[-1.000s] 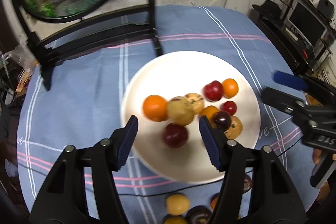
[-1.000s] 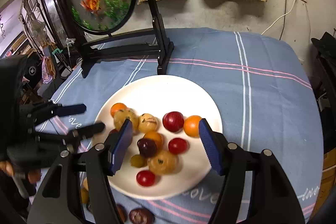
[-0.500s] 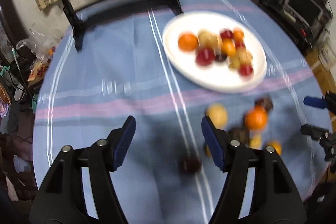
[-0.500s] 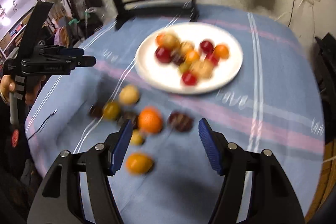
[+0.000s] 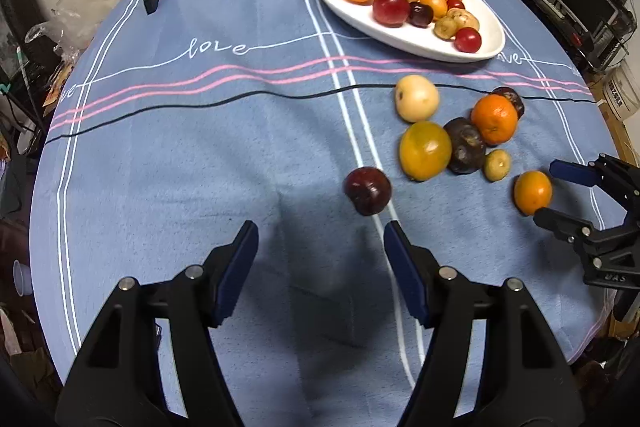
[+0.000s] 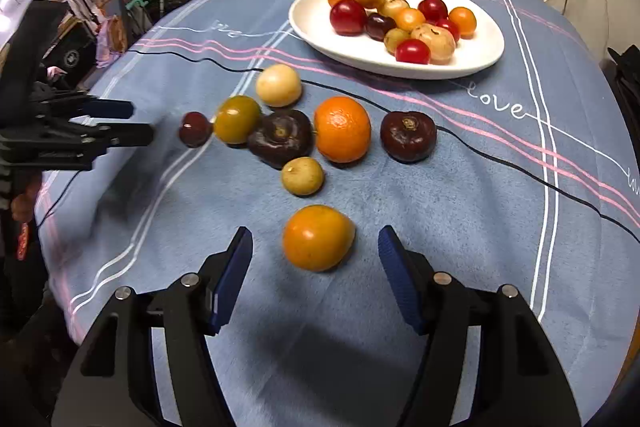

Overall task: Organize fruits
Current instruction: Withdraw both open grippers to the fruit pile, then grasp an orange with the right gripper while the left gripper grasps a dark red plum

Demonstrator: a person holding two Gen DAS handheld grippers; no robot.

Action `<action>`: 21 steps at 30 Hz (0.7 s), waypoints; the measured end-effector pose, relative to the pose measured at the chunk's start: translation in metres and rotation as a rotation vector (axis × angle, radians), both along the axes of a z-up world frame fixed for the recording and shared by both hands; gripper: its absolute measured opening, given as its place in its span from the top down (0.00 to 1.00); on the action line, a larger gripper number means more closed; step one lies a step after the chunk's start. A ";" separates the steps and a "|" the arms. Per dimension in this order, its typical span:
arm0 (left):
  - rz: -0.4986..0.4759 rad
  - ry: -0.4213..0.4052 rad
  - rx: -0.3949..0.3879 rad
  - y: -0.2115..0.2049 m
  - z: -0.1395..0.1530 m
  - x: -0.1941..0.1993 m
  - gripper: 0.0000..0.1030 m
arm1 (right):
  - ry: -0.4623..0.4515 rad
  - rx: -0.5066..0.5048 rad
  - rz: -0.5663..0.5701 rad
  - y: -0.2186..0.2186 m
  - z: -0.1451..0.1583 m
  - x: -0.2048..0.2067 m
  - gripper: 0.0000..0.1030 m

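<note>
Right wrist: smooth round orange fruit btwn open right gripper jaws, fuzzy blue tablecloth

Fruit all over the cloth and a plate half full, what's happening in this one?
A person with two handheld grippers is sorting fruit onto the white plate, which already holds about a dozen pieces. Eight lie loose on the blue tablecloth. The right gripper is open, its jaws either side of a small orange fruit, not yet closed. The left gripper, also open and empty, faces a dark red plum.
</note>
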State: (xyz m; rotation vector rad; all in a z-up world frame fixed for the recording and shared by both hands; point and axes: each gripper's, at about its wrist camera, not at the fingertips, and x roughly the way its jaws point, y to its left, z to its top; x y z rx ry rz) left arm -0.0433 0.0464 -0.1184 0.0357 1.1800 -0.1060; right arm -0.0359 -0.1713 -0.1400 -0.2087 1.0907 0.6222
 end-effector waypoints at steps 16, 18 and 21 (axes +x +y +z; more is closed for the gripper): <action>-0.068 0.015 0.027 -0.028 -0.023 0.030 0.35 | 0.044 0.017 -0.017 -0.007 0.006 0.001 0.61; -0.069 0.029 0.034 -0.029 -0.029 0.034 0.35 | 0.048 0.023 -0.020 -0.009 0.007 0.001 0.61; -0.076 0.042 0.038 -0.030 -0.035 0.037 0.40 | 0.054 0.028 -0.025 -0.010 0.007 0.001 0.62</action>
